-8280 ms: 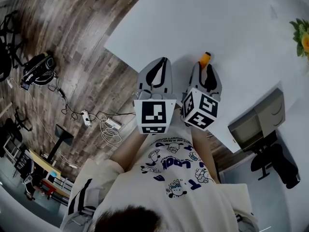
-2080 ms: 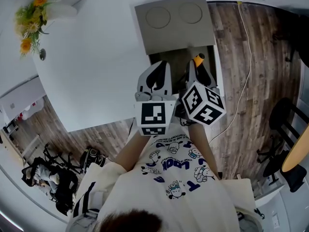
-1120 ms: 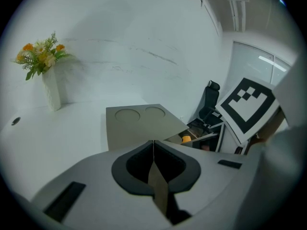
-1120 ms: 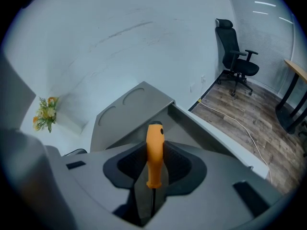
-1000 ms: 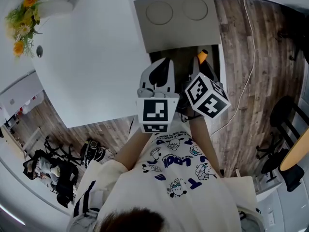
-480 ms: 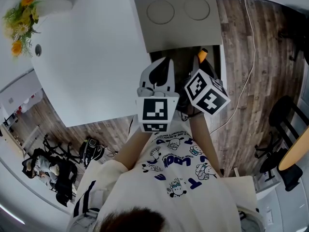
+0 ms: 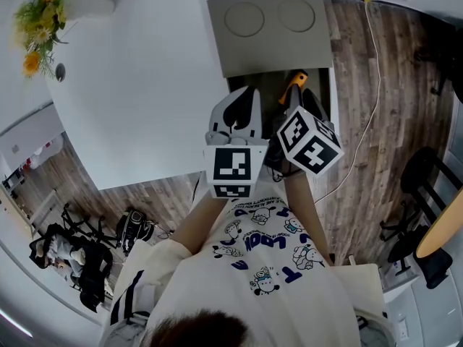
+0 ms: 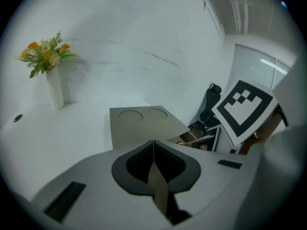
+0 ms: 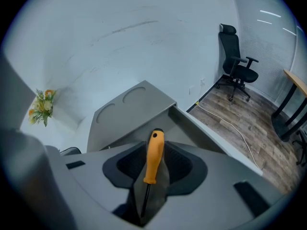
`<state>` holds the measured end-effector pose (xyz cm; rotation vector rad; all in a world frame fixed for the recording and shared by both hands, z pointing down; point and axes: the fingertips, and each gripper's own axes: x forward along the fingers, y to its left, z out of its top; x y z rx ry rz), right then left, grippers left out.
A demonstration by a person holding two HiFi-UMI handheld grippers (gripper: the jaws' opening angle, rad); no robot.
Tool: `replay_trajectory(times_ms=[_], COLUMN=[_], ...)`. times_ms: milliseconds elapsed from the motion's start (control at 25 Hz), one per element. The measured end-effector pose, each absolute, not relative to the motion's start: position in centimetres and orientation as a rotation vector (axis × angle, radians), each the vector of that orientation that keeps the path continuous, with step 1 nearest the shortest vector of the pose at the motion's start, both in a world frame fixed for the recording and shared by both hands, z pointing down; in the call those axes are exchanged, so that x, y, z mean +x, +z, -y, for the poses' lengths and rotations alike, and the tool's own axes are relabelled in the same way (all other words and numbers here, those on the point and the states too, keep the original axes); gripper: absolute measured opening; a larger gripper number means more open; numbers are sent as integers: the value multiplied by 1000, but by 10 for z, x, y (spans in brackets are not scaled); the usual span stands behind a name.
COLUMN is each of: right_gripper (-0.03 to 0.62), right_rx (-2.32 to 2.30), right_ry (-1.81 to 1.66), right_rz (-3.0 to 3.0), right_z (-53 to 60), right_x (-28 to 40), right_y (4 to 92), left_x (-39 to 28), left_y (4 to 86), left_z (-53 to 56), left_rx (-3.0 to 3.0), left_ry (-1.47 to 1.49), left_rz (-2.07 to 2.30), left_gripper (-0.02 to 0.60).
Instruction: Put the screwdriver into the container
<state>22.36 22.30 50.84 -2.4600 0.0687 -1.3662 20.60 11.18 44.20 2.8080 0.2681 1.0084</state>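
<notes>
The grey container [image 7: 268, 31] stands at the white table's edge, its lid with two round marks pushed back over an open dark compartment [image 7: 260, 92]. My right gripper [image 7: 302, 100] hangs above that opening. Its jaws are opening, and the orange-handled screwdriver [image 9: 153, 157] lies loosely in the gap between them, handle pointing forward toward the container [image 9: 134, 104]. From above, the screwdriver [image 7: 293, 87] leans to the left over the compartment. My left gripper [image 7: 239, 105] hovers beside the right one, shut and empty, its jaws meeting in a line [image 8: 153, 145].
A vase of yellow flowers [image 7: 40, 16] stands at the far left of the white table [image 7: 137, 100]. Wooden floor with a white cable [image 7: 365, 121] lies right of the container. A black office chair [image 9: 237, 56] stands by the wall, with a desk edge [image 7: 441, 230] at the right.
The screwdriver's handle has tipped leftward over the open compartment, and the gap around it in the right gripper has widened. The left gripper has stayed put.
</notes>
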Motion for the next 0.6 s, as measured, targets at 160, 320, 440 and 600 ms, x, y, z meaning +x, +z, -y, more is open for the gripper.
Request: replay_trajectory(times_ms=[160, 320, 440, 600], right_gripper=[118, 81, 65, 49], right_rx=[-2465, -2491, -2529, -2592], right_ry=[-1329, -1267, -1215, -1152], right_rz=[-93, -122, -162, -206], right_z=[-221, -219, -215, -215], right_x=[220, 218, 216, 214], right_y=[495, 478, 463, 444], left_x=[203, 201, 201, 202], left_y=[433, 420, 409, 393], left_z=[-112, -112, -112, -114], left_rx=[2818, 2835, 2849, 2870], left_ry=[975, 926, 883, 820], left_rz=[-273, -279, -284, -288], left_gripper=[20, 20, 20, 20])
